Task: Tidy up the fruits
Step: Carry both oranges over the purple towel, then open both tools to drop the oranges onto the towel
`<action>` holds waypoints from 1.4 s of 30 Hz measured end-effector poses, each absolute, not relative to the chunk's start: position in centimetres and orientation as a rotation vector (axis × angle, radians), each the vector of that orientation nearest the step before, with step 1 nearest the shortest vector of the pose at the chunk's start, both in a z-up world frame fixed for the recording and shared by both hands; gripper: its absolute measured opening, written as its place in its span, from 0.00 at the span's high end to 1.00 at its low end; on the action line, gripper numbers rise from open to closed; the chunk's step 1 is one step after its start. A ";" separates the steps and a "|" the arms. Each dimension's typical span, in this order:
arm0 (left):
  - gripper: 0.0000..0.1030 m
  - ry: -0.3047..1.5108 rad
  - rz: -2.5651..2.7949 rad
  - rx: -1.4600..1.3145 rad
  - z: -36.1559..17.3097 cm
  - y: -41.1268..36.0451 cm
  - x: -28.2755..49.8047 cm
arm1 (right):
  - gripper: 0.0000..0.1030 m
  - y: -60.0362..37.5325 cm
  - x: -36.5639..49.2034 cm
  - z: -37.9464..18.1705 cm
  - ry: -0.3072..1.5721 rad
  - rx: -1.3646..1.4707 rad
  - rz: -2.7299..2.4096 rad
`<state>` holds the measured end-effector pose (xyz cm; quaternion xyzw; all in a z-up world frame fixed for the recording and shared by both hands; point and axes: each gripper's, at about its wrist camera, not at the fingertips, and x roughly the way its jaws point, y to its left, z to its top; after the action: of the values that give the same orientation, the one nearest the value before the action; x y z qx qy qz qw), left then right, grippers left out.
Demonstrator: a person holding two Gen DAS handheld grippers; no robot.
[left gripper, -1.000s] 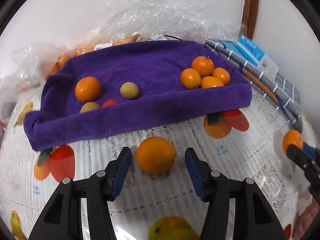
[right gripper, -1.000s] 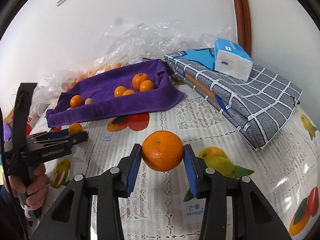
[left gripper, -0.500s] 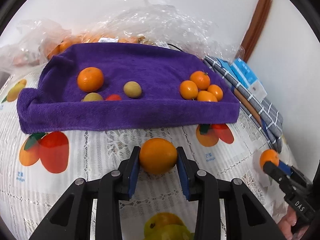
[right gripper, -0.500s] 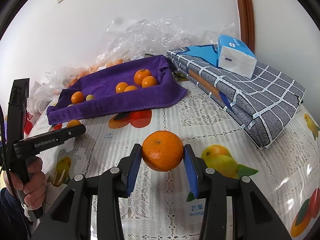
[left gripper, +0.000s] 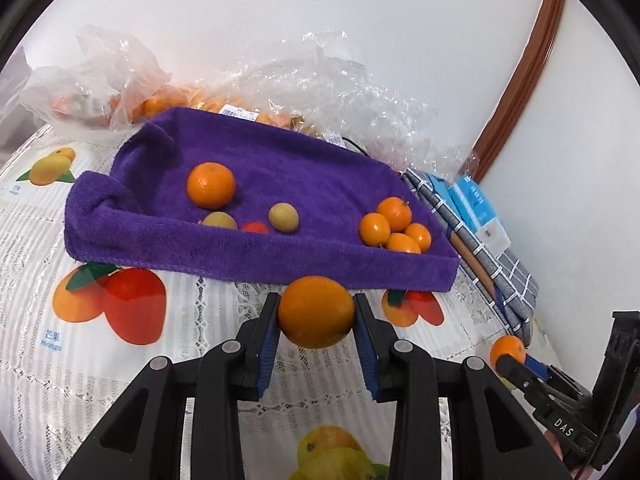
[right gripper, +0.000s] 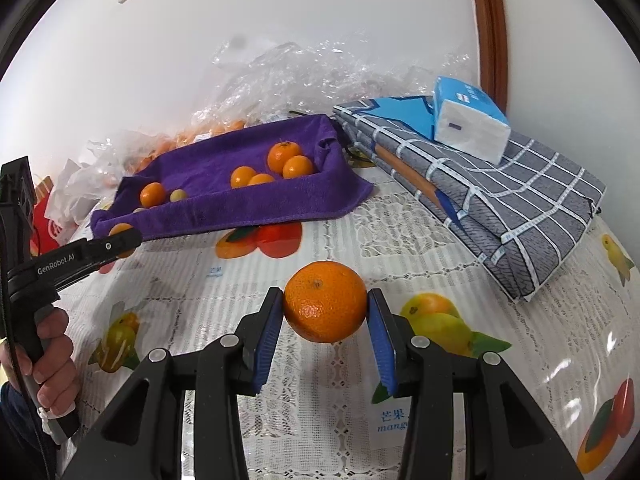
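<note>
Holding one fruit each, both grippers are ready to deliver. The left gripper (left gripper: 316, 314) pinches a smooth orange (left gripper: 316, 311) between its blue pads, just in front of the purple towel (left gripper: 280, 256), which lies at 12 o'clock from it. The right gripper (right gripper: 325, 309) is pressed on a mandarin (right gripper: 325, 307) above the fruit-printed tablecloth (right gripper: 400, 232), well apart from the towel at its 11 o'clock.

On the towel, a cluster of small mandarins (left gripper: 394, 226) sits at the left gripper's 1 o'clock, and a single mandarin (left gripper: 211, 185) at 11 o'clock, with two yellowish round fruits (left gripper: 283, 218) near it.

I judge the step is to carry each fruit over the raised towel edge. To do it well, lift the orange clear of the fold, lower it beside fruits of the same kind, and release only when it rests on the cloth, because round fruit rolls easily. Both grippers should not cross each other.
</note>
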<state>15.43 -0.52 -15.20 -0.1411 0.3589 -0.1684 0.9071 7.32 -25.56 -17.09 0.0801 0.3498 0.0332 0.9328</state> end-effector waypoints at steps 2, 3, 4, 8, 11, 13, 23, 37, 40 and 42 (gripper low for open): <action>0.67 0.750 -0.346 -0.333 -15.0 0.3 15.5 | 0.59 -25.2 7.9 -16.9 0.718 0.164 0.075; 0.67 0.746 -0.338 -0.345 -14.7 0.8 15.6 | 0.59 -24.9 8.5 -16.6 0.729 0.163 0.080; 0.67 0.731 -0.317 -0.345 -14.1 1.5 15.7 | 0.59 -24.5 9.1 -16.3 0.735 0.163 0.092; 0.67 0.707 -0.214 -0.311 -12.1 3.9 17.5 | 0.59 -22.4 12.0 -13.5 0.684 0.117 0.139; 0.67 0.730 -0.148 -0.291 -11.7 5.6 19.6 | 0.59 -20.7 14.5 -12.2 0.670 0.110 0.169; 0.67 0.742 -0.103 -0.267 -12.0 6.2 20.9 | 0.59 -19.8 16.1 -12.0 0.673 0.125 0.186; 0.67 0.747 -0.071 -0.238 -13.9 6.2 24.3 | 0.59 -16.7 22.9 -15.0 0.761 0.156 0.199; 0.60 0.738 -0.076 -0.153 -14.1 4.6 24.0 | 0.58 -14.9 22.8 -16.4 0.753 0.101 0.236; 0.56 0.747 -0.057 -0.153 -13.5 4.7 23.3 | 0.56 -15.2 22.1 -15.8 0.743 0.118 0.231; 0.56 0.760 -0.055 -0.167 -12.6 4.9 22.3 | 0.54 -15.6 21.1 -14.9 0.735 0.120 0.201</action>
<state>22.32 4.92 -12.64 -0.0814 0.3706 -0.0268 0.9249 21.13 -15.63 -14.85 0.0586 0.3586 0.0979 0.9265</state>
